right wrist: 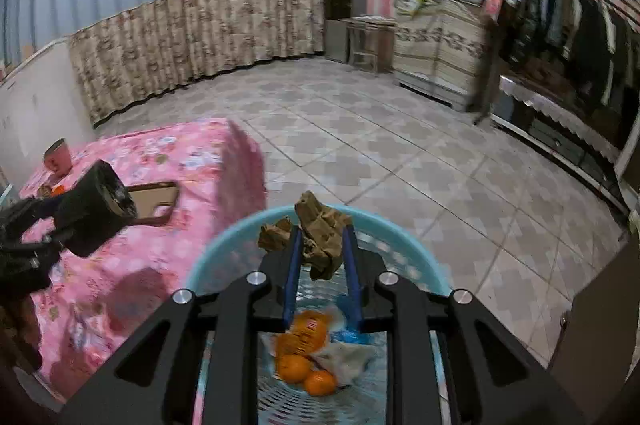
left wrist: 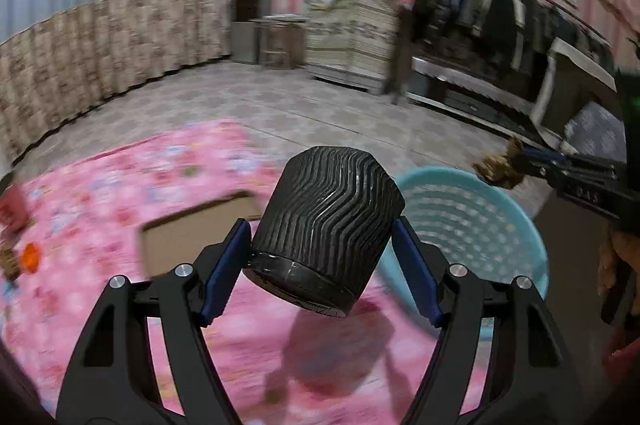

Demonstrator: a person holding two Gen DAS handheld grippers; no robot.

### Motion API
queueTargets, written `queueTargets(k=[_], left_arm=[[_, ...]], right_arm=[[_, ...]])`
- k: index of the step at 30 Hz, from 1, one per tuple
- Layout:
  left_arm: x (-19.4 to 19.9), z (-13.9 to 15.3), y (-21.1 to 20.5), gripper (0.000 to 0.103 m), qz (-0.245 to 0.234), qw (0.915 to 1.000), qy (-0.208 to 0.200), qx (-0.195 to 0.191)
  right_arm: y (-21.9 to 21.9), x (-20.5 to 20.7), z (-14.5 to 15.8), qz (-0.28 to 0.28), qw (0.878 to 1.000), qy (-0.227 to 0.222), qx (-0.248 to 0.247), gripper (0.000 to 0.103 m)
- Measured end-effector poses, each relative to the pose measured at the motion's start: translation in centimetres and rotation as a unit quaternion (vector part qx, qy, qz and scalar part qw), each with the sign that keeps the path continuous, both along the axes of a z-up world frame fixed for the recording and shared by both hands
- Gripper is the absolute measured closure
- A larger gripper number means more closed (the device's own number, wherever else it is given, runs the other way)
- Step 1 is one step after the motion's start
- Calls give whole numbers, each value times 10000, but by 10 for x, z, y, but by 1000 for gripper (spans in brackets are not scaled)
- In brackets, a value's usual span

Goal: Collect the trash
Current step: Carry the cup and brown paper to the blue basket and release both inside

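Crumpled brown paper (right wrist: 320, 225) pinched between right gripper (right wrist: 320, 237) jaws above basket (right wrist: 208, 265); ribbed black pot (left wrist: 324, 221) clamped in left gripper (left wrist: 320, 237).

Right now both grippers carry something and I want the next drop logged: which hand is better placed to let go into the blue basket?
Right. The right gripper holds the crumpled brown paper directly over the blue basket; the left gripper, holding the black ribbed cup, hangs beside it, mostly over the pink cloth.
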State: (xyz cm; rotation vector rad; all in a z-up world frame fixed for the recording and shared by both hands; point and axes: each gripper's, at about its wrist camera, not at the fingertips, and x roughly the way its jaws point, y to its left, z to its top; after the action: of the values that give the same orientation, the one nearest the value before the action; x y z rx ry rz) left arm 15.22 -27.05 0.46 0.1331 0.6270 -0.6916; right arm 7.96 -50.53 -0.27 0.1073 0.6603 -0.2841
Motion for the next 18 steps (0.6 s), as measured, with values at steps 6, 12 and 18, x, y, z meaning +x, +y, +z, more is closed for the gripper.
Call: queueTargets(k=[6, 12, 18], left_arm=[[-8, -5, -61, 32, -483, 9988, 123, -25], [-15, 3, -83, 7, -589, 9983, -18, 37], [-11, 21, -47, 6, -24, 9991, -393, 137]], right_arm=[[-27, -13, -3, -202, 9998, 6, 10, 82], [-37, -13, -5, -301, 9995, -38, 78, 82], [-28, -5, -14, -218, 9997, 15, 62, 82]])
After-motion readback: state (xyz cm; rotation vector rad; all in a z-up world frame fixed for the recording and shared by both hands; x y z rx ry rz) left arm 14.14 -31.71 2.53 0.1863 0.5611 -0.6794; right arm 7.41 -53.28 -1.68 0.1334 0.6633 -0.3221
